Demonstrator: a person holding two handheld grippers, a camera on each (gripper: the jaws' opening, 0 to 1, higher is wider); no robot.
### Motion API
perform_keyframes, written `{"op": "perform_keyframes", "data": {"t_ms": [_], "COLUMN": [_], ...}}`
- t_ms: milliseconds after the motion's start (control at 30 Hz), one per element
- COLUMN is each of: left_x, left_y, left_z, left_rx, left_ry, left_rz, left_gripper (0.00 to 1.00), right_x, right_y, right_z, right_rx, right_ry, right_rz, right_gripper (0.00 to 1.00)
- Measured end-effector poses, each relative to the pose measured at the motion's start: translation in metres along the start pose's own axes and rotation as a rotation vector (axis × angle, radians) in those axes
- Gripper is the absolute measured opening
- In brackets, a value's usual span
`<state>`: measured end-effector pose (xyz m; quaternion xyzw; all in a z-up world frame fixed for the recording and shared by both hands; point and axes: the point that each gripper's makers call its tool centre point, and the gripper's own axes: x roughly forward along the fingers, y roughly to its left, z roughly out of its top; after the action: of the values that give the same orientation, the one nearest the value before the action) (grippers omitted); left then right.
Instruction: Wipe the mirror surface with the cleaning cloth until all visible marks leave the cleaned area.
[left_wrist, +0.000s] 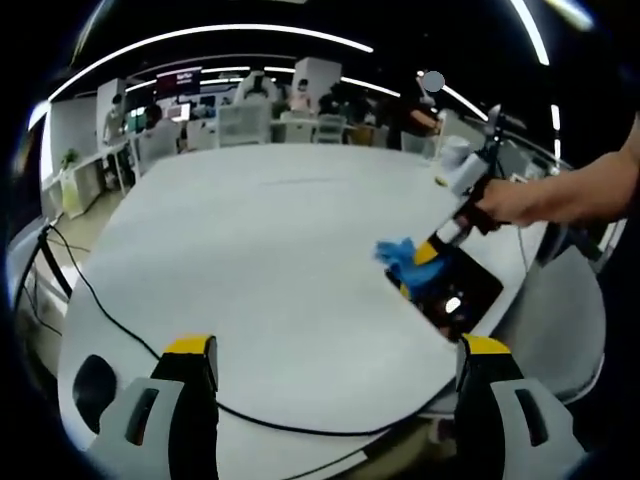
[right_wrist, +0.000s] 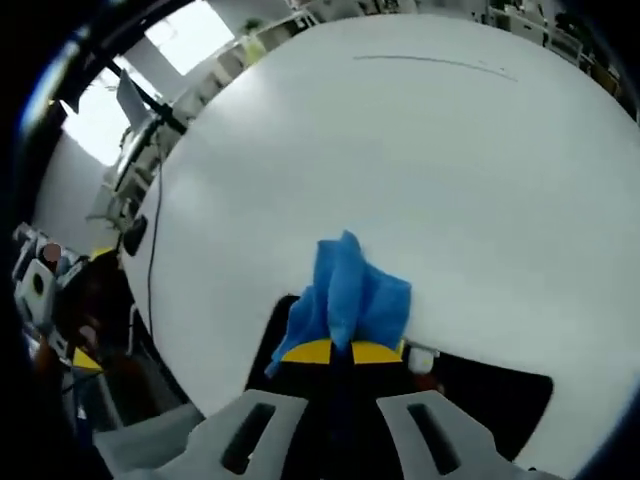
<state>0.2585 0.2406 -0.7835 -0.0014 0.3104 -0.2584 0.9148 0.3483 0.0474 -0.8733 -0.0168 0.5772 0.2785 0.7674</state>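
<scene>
Since the mirror (right_wrist: 480, 400) is lying flat near the edge of the white surface (right_wrist: 450, 180), we get why the cloth has to be pressed down on it from above rather than swiped sideways like on a wall mirror. It reads as a dark rectangular slab in both views, and from the left gripper view (left_wrist: 455, 290) it sits right by the surface's near right edge, reflecting a spot of ceiling light. The blue cleaning cloth (right_wrist: 350, 290) is bunched up and pinched between the yellow-tipped fingers of the right gripper (right_wrist: 340, 352), which are clenched on it, with the loose folds spilling over the mirror's far edge onto the surface. A bundled grip like that gives a fat pad to scrub with, we'd guess. In the left gripper view the right gripper (left_wrist: 432, 255) comes in held by a person's hand (left_wrist: 510, 200), angled down at the mirror. The left gripper (left_wrist: 335, 345) hangs back with its fingers spread wide and nothing between them, over a black cable (left_wrist: 120, 315) snaking across the surface. We can't make out marks on the glass, so how far the wiping is along is anyone's guess.
</scene>
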Motion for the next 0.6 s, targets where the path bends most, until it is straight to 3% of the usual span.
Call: {"op": "perform_keyframes", "data": {"t_ms": [200, 600], "left_x": [-0.006, -0.003], "left_y": [0.002, -0.001], "left_z": [-0.001, 0.003], "left_rx": [-0.001, 0.007], "left_ry": [0.0, -0.001], "left_rz": [0.009, 0.005], "left_gripper": [1.0, 1.0], "right_x": [0.009, 0.006], "right_y": [0.021, 0.023], "right_z": [0.009, 0.004], "right_rx": [-0.05, -0.075], "right_ry": [0.014, -0.011], "right_rz": [-0.01, -0.01], "right_gripper": [0.0, 0.0]}}
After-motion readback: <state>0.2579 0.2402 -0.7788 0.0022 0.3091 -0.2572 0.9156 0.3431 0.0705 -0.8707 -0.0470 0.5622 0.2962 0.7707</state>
